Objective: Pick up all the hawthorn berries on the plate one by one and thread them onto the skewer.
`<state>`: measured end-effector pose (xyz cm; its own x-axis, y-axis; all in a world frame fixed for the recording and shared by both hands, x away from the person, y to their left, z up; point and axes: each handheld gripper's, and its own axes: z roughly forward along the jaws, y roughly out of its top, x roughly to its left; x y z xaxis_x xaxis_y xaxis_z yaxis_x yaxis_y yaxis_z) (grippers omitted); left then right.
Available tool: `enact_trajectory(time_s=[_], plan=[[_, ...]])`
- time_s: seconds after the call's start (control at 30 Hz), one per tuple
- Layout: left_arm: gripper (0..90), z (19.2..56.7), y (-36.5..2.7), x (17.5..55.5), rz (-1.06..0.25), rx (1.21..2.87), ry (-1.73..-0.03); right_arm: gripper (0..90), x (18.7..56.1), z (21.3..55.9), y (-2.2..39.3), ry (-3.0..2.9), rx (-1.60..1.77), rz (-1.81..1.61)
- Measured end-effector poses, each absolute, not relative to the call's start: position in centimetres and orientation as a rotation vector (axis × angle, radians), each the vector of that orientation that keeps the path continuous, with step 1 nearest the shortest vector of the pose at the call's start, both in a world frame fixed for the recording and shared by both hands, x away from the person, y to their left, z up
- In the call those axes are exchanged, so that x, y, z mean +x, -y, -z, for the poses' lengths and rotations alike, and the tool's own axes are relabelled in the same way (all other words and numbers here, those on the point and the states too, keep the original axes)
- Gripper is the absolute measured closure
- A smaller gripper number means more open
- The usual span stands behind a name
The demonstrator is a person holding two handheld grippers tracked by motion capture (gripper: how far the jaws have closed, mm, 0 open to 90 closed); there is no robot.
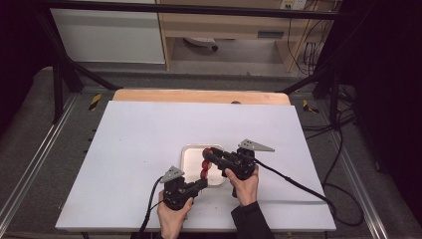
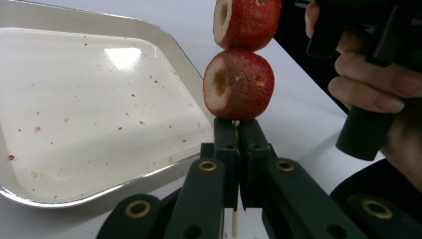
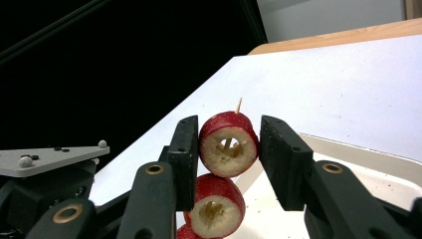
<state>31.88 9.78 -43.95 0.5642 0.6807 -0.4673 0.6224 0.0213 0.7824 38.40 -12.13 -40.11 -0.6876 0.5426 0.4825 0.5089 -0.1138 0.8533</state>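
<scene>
A wooden skewer (image 2: 235, 225) threaded with red, cored fruit pieces stands over the right side of a white tray (image 1: 191, 158). My left gripper (image 2: 238, 125) is shut on the bare stick just below the lowest fruit (image 2: 239, 84); in the high view that gripper (image 1: 202, 183) sits at the tray's near edge. My right gripper (image 3: 229, 142) has its jaws closed around the top fruit (image 3: 228, 149), with the skewer's tip (image 3: 239, 104) poking out above. From above, the right gripper (image 1: 207, 153) reaches in from the right onto the fruit stack (image 1: 204, 168).
The tray (image 2: 89, 99) holds small red and brown crumbs. It rests on a white board (image 1: 139, 134) over a wooden table (image 1: 199, 96). Black cables (image 1: 298, 184) trail from both grippers toward the near right. A metal frame surrounds the table.
</scene>
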Motion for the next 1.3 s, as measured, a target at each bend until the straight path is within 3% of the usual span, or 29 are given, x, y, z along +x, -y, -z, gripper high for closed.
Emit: enact_trajectory(time_s=[0.13, 0.5, 0.63, 1.3], plan=[[88.2, 44.0, -9.9, 31.9, -0.099, 1.681, -1.1, 58.3, 38.4, 39.7, 12.3, -2.096, 1.19, -1.929], [88.1, 43.8, -11.2, 32.0, -0.177, 1.743, -1.085, 19.8, 38.8, 38.9, 14.2, -2.207, 1.149, -1.585], [88.1, 43.6, -11.7, 32.1, -0.196, 1.773, -1.076, 10.1, 38.8, 39.4, 14.7, -2.284, 1.09, -1.447], [88.0, 42.1, -13.2, 33.1, -0.259, 1.912, -1.043, 0.7, 37.5, 42.6, 20.0, -2.37, 1.085, -1.198]])
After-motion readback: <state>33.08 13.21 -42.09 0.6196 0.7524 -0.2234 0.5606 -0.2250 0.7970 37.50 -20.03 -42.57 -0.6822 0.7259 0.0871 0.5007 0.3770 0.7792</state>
